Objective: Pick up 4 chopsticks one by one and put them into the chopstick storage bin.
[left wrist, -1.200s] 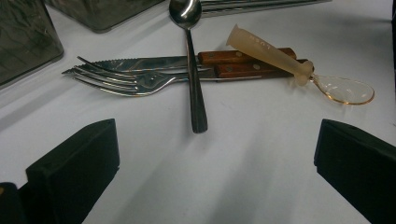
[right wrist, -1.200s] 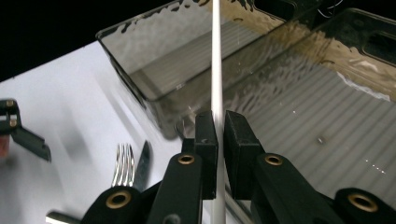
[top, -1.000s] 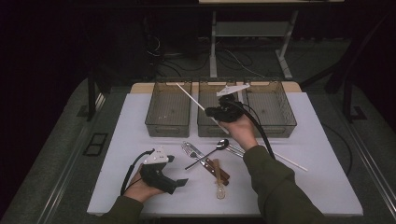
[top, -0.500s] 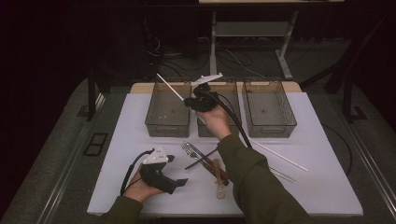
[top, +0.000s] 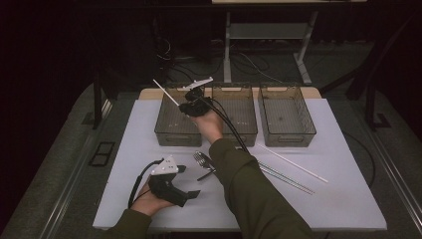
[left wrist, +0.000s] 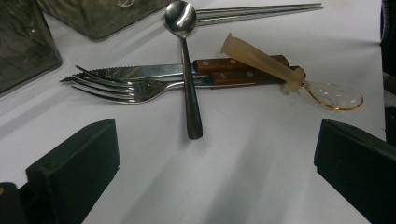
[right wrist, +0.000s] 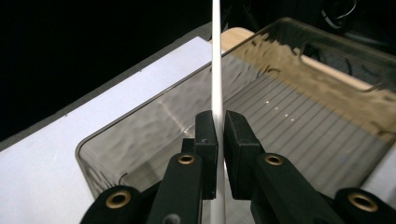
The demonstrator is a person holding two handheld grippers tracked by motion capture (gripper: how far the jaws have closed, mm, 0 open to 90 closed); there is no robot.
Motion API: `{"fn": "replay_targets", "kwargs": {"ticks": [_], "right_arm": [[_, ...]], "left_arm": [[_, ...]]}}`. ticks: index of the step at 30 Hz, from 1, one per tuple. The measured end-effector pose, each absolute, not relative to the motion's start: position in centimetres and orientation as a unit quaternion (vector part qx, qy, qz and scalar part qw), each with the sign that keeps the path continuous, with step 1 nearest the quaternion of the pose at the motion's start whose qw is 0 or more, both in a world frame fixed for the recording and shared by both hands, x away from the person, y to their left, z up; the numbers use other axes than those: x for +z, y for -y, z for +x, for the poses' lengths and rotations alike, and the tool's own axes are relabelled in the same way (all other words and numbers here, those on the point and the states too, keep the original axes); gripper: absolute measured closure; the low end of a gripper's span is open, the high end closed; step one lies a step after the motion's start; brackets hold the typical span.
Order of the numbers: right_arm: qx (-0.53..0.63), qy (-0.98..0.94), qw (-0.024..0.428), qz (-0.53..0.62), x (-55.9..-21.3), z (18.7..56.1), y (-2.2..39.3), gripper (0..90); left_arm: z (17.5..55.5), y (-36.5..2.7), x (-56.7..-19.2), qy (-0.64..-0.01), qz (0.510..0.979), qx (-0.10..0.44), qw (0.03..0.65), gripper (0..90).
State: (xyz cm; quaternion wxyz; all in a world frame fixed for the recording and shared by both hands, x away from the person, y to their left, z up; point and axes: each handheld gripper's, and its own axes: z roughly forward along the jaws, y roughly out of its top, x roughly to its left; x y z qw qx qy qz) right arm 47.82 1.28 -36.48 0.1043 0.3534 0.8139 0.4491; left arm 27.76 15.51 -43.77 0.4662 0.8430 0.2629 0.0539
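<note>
White chopstick (right wrist: 216,70) pinched in your right gripper (right wrist: 220,126) jaws — lower it level into the left bin (top: 169,127) before releasing — left gripper (left wrist: 210,154) jaws spread.

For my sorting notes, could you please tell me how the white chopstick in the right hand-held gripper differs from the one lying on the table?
The held chopstick is clamped in the right hand-held gripper, raised over the left bin. The other chopstick lies flat on the table, touched by no gripper. Both are thin, white and straight.
</note>
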Motion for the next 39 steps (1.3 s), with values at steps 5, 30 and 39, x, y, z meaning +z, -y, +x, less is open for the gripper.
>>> {"fn": "replay_targets", "kwargs": {"ticks": [5,30,39], "right_arm": [[0.435,-0.818,0.103,0.362,-37.8,48.2,-2.1,84.2],[0.431,-0.845,0.077,0.306,-34.2,44.2,3.4,40.8],[0.442,-0.846,0.076,0.289,-34.0,42.1,9.0,33.9]], "left_arm": [[27.8,-15.5,-43.8,-0.261,0.843,0.052,0.467,0.0],[27.7,-15.5,-43.8,-0.262,0.844,0.055,0.465,0.0],[27.7,-15.5,-43.8,-0.265,0.842,0.059,0.466,0.0]]}}
